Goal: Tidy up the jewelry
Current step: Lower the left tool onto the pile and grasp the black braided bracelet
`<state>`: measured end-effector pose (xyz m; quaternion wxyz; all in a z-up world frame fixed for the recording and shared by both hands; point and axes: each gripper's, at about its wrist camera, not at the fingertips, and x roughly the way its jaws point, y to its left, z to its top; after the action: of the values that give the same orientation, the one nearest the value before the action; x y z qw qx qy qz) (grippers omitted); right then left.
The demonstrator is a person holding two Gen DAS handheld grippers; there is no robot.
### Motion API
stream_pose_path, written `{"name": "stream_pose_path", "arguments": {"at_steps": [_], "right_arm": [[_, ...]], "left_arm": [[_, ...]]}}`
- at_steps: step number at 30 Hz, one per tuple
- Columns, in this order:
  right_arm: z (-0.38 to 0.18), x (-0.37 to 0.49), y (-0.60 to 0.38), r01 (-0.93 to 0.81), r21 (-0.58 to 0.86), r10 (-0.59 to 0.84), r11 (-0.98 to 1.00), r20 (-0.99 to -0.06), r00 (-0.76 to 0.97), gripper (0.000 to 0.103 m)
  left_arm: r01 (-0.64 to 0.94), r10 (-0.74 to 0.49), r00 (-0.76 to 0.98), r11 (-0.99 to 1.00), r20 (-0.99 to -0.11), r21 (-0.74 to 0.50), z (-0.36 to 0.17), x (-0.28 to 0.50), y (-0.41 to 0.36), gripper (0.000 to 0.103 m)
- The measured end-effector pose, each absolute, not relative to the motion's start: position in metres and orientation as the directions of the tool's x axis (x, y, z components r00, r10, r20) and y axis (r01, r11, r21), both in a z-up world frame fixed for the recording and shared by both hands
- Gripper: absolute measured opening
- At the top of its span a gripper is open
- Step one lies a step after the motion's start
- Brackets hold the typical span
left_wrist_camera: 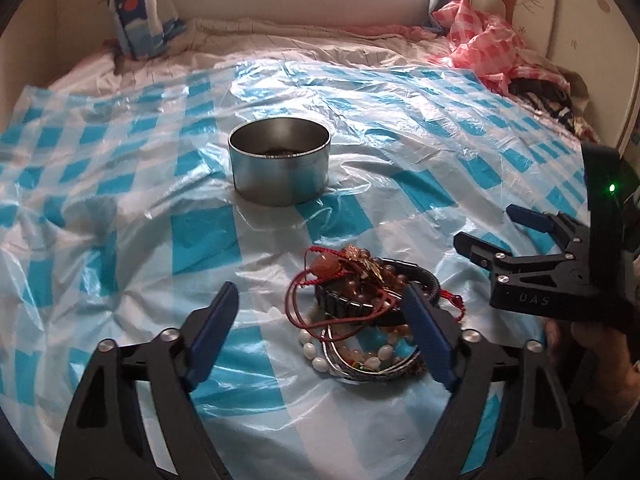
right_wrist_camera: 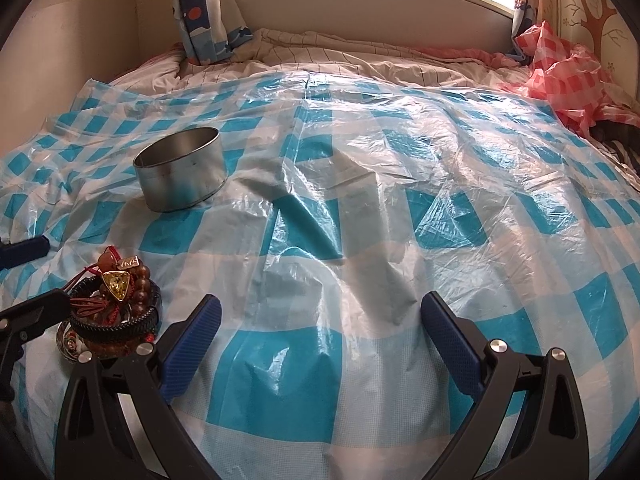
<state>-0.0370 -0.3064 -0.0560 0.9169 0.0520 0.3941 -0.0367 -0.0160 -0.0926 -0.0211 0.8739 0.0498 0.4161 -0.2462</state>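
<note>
Here the left gripper (left_wrist_camera: 320,312) stands well open, its right finger (left_wrist_camera: 424,332) over the jewelry pile (left_wrist_camera: 360,312), gripping nothing. The right gripper (right_wrist_camera: 320,328) gapes wide, only plastic sheet (right_wrist_camera: 360,200) between its jaws; the tin (left_wrist_camera: 280,160) lies beyond.

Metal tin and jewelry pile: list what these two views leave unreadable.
- Metal tin: left wrist view shows only a dark sliver at the bottom; the near wall hides the rest. Right wrist view shows no contents.
- Jewelry pile: the left tongs' right finger covers its edge; in the right wrist view, its lower pieces lie buried and partly behind the tongs.
</note>
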Motion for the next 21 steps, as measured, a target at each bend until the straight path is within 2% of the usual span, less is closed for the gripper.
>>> {"name": "stream_pose_path", "arguments": {"at_steps": [1, 2, 4, 5, 6, 7, 15, 18, 20, 21], "right_arm": [[-0.056, -0.037, -0.306, 0.108, 0.067, -0.025, 0.992, -0.727, 0.686, 0.096], [-0.056, -0.037, -0.306, 0.108, 0.068, -0.025, 0.992, -0.727, 0.686, 0.096], [-0.056, -0.037, -0.306, 0.108, 0.069, -0.024, 0.992, -0.727, 0.686, 0.096], [-0.056, -0.037, -0.306, 0.108, 0.069, -0.024, 0.992, -0.727, 0.686, 0.096], [-0.056, -0.037, -0.306, 0.108, 0.069, -0.024, 0.992, -0.727, 0.686, 0.096], [-0.056, -0.037, -0.306, 0.108, 0.069, -0.024, 0.992, -0.727, 0.686, 0.096], [-0.056, -0.037, -0.307, 0.108, 0.069, -0.024, 0.992, -0.727, 0.686, 0.096], [-0.056, -0.037, -0.307, 0.108, 0.069, -0.025, 0.992, -0.727, 0.686, 0.096], [-0.056, -0.037, -0.307, 0.108, 0.069, -0.024, 0.992, -0.727, 0.686, 0.096], [-0.056, -0.037, -0.307, 0.108, 0.071, -0.023, 0.992, -0.727, 0.687, 0.096]], "left_arm": [[0.471, -0.417, 0.507, 0.867, -0.754, -0.163, -0.023, -0.014, -0.089, 0.056], [0.473, -0.443, 0.483, 0.858, -0.755, -0.2, -0.025, -0.013, -0.087, 0.049], [0.475, -0.474, 0.445, 0.844, -0.76, -0.248, -0.03, -0.01, -0.086, 0.019], [0.473, -0.484, 0.433, 0.84, -0.761, -0.266, -0.032, -0.009, -0.085, 0.014], [0.472, -0.492, 0.423, 0.836, -0.761, -0.279, -0.033, -0.008, -0.083, 0.002], [0.469, -0.493, 0.42, 0.836, -0.761, -0.283, -0.034, -0.007, -0.084, 0.0], [0.401, -0.555, 0.491, 0.828, -0.672, -0.391, -0.016, -0.002, -0.056, 0.0], [0.362, -0.502, 0.497, 0.861, -0.708, -0.357, -0.023, 0.012, -0.057, 0.001], [0.356, -0.471, 0.483, 0.876, -0.738, -0.326, -0.031, 0.024, -0.063, 0.013], [0.353, -0.455, 0.483, 0.883, -0.749, -0.309, -0.035, 0.028, -0.066, 0.029]]}}
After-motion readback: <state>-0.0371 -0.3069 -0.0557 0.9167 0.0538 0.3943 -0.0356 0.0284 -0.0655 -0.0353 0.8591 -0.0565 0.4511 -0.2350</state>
